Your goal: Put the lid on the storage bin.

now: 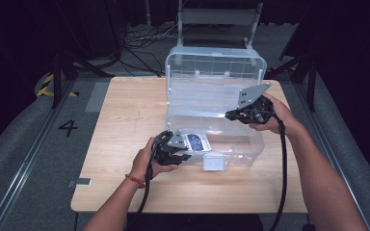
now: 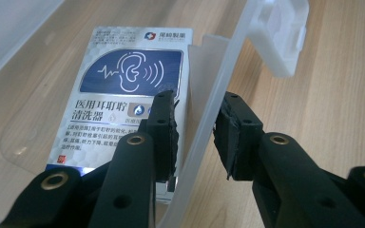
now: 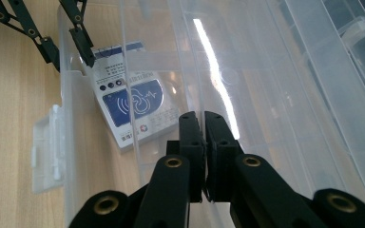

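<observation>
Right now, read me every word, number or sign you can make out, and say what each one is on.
"医用耳耵聍清洗器": large print on the white and blue box lying in the clear plastic bin.
Ear-with-sound-waves symbol: blue panel on that box.
Brand mark and small characters at the box's top right: too small to read.
Fine print on the box's lower part: blurred, unreadable.
"4": marked on the floor left of the table.

Wooden table (image 1: 125,120) bearing clear bin (image 1: 250,144)
</observation>
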A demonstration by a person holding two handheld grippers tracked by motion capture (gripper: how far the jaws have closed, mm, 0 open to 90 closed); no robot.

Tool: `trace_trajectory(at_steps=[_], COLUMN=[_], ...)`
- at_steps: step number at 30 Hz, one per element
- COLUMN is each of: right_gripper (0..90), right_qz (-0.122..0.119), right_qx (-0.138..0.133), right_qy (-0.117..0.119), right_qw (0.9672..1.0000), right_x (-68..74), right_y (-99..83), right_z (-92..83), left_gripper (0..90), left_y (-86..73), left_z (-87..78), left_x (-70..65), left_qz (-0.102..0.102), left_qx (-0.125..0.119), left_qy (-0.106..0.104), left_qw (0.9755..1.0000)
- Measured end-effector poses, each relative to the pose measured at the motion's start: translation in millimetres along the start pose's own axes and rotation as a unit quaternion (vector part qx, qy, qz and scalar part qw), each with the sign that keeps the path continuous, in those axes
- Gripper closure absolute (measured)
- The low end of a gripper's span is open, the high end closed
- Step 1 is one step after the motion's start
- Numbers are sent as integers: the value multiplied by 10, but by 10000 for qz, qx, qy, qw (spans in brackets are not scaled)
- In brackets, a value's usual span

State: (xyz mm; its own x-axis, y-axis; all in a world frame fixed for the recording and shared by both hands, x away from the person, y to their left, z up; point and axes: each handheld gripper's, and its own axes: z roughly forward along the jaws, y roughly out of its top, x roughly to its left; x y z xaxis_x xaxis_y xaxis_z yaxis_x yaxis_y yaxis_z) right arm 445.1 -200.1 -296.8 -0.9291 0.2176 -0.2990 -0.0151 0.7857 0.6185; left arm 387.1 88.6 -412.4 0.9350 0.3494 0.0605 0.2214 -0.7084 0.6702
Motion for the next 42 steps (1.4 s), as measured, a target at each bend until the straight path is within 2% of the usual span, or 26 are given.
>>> trace_trajectory(at_steps=[2, 5, 6, 9, 11, 13, 15, 19, 22, 24, 25, 28, 29, 32, 34, 35, 38, 40, 42], right_gripper=[877, 882, 882, 881, 883, 885, 885, 888, 887, 885, 885, 882, 881, 879, 879, 878, 878, 878, 876], right_qz=[-15, -58, -78, -125, -120, -164, -158, -174, -195, -191, -190, -188, -195, -194, -176, -183, -194, -203, -236], right_qx=[-2, -84, -115, -107, -118, -112, -104, -145, -150, -173, -186, -197, -195, -195, -208, -212, -237, -244, -243], right_qy=[18, 81, 81, 6, 1, -7, -7, 23, -20, -2, 6, -28, -44, -74, -76, -82, -89, -83, -96], right_qw=[10000, 9999, 9999, 9999, 9999, 9998, 9998, 9997, 9997, 9997, 9996, 9996, 9996, 9996, 9996, 9996, 9995, 9995, 9994], right_x=[18, 56, 76, 108, 113, 124, 128, 153, 176, 186, 189, 202, 206, 223, 233, 238, 252, 268, 283], right_y=[-7, -6, -1, 8, 2, 0, 2, -15, -23, -37, -43, -45, -44, -48, -55, -59, -68, -74, -74], right_z=[-8, -15, -17, -17, -18, -20, -21, -19, -22, -26, -28, -26, -25, -26, -26, -27, -25, -25, -22], left_gripper=[682, 677, 655, 635, 619, 605, 615, 539, 467, 415, 402, 373, 368, 341, 341, 341, 346, 342, 343], left_y=[-13, -37, -46, -72, -77, -83, -92, -90, -94, -99, -97, -71, -54, 7, 59, 90, 144, 207, 265], left_z=[-8, -41, -52, -127, -186, -244, -328, -533, -679, -813, -854, -987, -1030, -1119, -1162, -1186, -1213, -1216, -1227], left_x=[-4, 9, 1, -24, -39, -46, -41, -9, 57, 109, 128, 206, 236, 307, 357, 384, 449, 483, 544], left_qz=[-123, -190, -294, -346, -311, -292, -382, -552, -702, -842, -878, -987, -971, -1060, -1017, -1025, -1078, -1059, -1084], left_qx=[-70, -236, -286, -422, -442, -527, -663, -947, -1109, -1296, -1301, -1412, -1417, -1559, -1562, -1594, -1661, -1581, -1594], left_qy=[-48, -152, -142, -149, -8, 20, -69, -4, -162, 45, 97, 144, 194, 207, 293, 350, 339, 599, 764], left_qw=[9999, 9994, 9991, 9984, 9985, 9982, 9970, 9940, 9912, 9880, 9875, 9849, 9849, 9818, 9820, 9813, 9796, 9799, 9783])
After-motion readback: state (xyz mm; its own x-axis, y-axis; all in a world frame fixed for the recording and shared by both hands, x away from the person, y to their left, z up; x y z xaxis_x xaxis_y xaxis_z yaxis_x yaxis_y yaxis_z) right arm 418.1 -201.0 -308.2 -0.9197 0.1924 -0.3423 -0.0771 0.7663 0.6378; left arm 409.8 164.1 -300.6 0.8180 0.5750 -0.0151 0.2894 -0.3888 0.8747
